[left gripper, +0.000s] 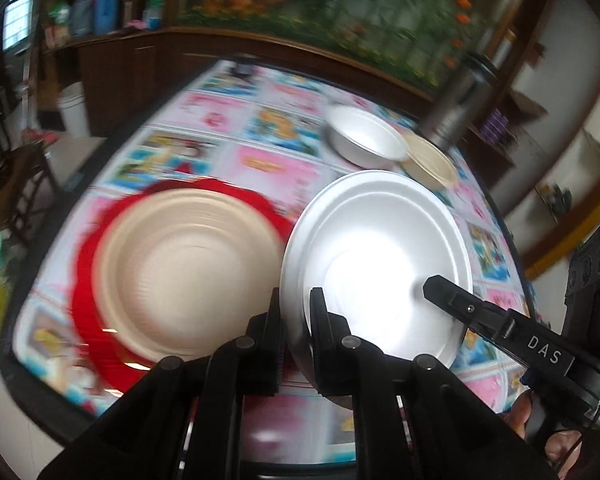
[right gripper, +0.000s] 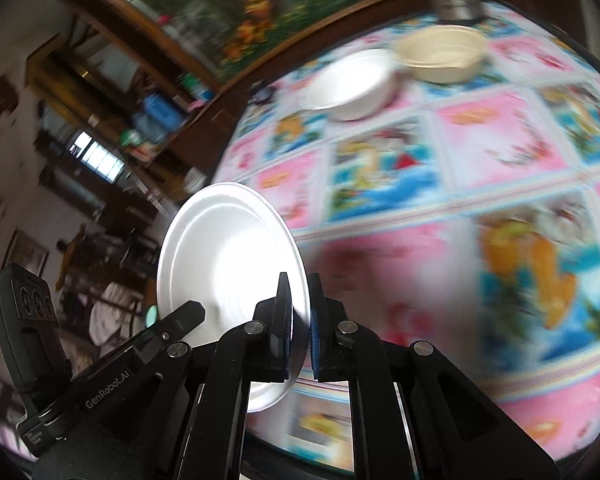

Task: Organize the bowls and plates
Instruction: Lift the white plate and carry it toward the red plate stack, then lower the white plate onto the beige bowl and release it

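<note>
A white foam plate [left gripper: 376, 256] is held tilted above the table by both grippers. My left gripper [left gripper: 296, 320] is shut on its near rim. My right gripper [right gripper: 300, 316] is shut on the opposite rim of the same plate [right gripper: 224, 256]; its finger shows in the left wrist view [left gripper: 460, 304]. A beige plate [left gripper: 188, 260] lies on a red plate [left gripper: 88, 320] at the left of the table. A white bowl [left gripper: 366, 138] and a beige bowl [left gripper: 430, 162] stand at the far side; they also show in the right wrist view as the white bowl [right gripper: 352, 84] and the beige bowl [right gripper: 440, 54].
The table carries a pink and blue cartoon cloth [right gripper: 480, 152]. A steel flask [left gripper: 456, 100] stands behind the bowls. A wooden cabinet [left gripper: 112, 76] and a white bucket [left gripper: 74, 110] are beyond the table's far left edge.
</note>
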A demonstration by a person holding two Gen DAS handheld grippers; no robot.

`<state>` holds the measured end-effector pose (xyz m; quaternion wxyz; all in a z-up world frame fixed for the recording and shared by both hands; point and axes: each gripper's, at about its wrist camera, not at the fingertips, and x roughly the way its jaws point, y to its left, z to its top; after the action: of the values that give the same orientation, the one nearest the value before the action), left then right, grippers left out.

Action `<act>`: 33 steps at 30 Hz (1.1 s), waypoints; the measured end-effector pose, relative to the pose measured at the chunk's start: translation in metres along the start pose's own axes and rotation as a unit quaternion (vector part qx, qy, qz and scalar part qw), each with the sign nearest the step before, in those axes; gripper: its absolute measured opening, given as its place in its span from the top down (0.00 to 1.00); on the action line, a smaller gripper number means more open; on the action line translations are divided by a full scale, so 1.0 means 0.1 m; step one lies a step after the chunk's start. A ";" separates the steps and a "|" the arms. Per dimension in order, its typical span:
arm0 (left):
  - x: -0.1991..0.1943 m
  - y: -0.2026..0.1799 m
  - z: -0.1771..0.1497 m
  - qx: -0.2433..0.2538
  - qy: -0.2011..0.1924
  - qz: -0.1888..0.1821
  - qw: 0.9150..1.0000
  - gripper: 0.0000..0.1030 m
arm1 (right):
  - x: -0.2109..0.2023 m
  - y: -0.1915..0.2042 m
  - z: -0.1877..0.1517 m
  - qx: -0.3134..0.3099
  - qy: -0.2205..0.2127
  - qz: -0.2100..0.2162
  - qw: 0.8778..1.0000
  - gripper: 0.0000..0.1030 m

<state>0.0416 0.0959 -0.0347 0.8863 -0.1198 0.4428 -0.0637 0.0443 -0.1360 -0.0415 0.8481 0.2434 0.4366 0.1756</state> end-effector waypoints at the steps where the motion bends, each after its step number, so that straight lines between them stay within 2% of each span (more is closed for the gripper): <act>1: -0.03 0.11 0.01 -0.008 -0.004 0.006 1.000 0.90 | 0.05 0.08 0.00 -0.007 0.002 0.003 1.000 0.94; 5: -0.09 0.46 0.03 -0.043 -0.011 0.028 0.999 0.90 | 0.38 0.47 0.00 -0.043 0.012 0.011 0.999 0.93; 11: -0.05 0.80 0.05 -0.071 -0.003 0.043 0.997 0.90 | 0.71 0.77 -0.07 -0.067 0.028 0.014 0.997 0.93; 16: 0.05 0.89 0.06 -0.077 0.007 0.046 0.996 0.89 | 0.88 0.84 -0.09 -0.084 0.028 -0.003 0.996 0.93; 21: 0.15 0.91 0.06 -0.074 0.013 0.070 0.995 0.86 | 0.99 0.87 -0.10 -0.114 0.015 -0.030 0.993 0.92; 29: 0.17 0.91 0.10 -0.057 0.007 0.099 0.993 0.84 | 1.07 0.98 -0.18 -0.193 -0.025 -0.084 0.977 0.91; 33: 0.14 0.97 0.11 -0.063 0.008 0.096 0.993 0.83 | 1.09 0.93 -0.15 -0.194 -0.022 -0.088 0.977 0.89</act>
<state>0.0598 0.1878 -0.0654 0.8756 -0.1319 0.4622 0.0486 0.0844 -0.0001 -0.0678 0.9006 0.0380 0.3955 0.1760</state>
